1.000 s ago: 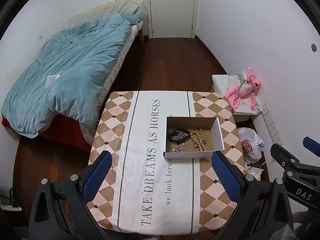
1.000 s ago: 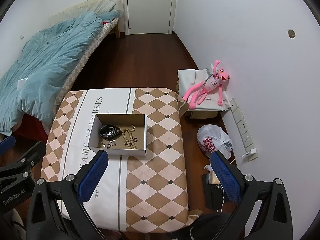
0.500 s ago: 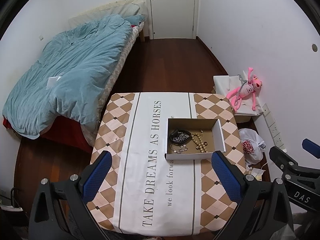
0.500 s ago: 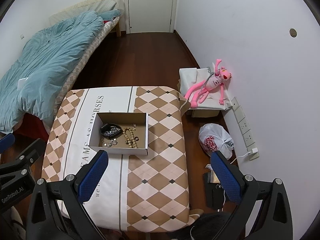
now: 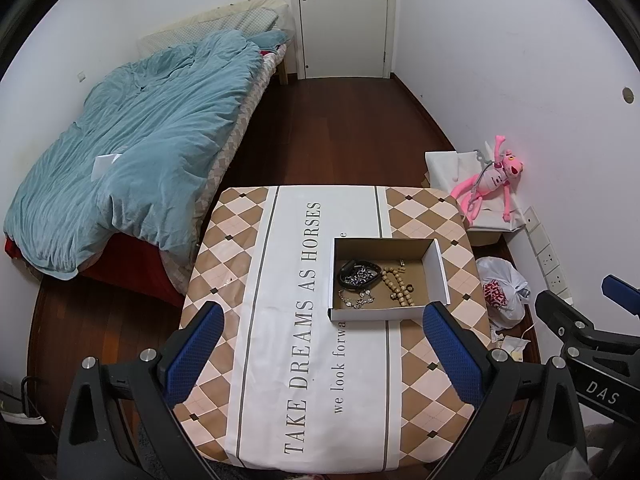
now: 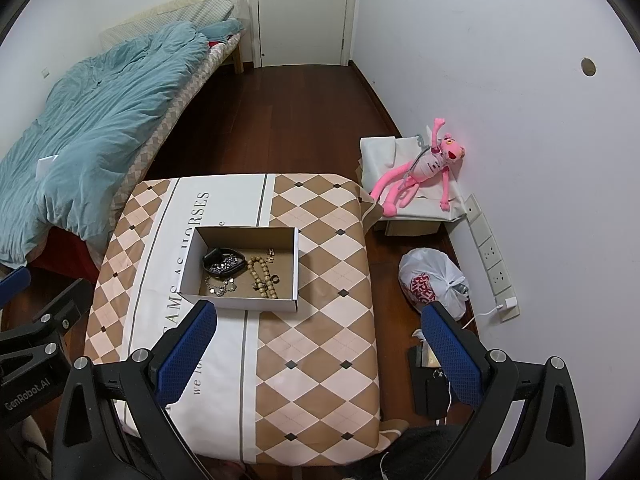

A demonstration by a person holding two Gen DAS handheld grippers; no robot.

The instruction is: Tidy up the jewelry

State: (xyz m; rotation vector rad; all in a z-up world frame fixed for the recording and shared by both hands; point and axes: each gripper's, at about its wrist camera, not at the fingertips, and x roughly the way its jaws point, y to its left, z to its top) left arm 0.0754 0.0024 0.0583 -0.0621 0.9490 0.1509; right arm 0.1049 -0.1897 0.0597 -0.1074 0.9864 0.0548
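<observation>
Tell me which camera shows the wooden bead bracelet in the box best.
The right wrist view. The bead bracelet lies nearer the picture's middle there, its loop clear on the floor of the cardboard box. The left wrist view shows the same bracelet about as large, but nearer the box's right wall.

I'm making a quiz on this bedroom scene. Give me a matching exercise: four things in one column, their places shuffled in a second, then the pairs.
Things:
1. bead bracelet
2. pink toy
3. plastic bag
4. blue blanket

Places:
A. on the floor beside the table
B. in the cardboard box
C. on the bed
D. on the white-covered stand by the wall

Pairs: 1-B, 2-D, 3-A, 4-C
</observation>
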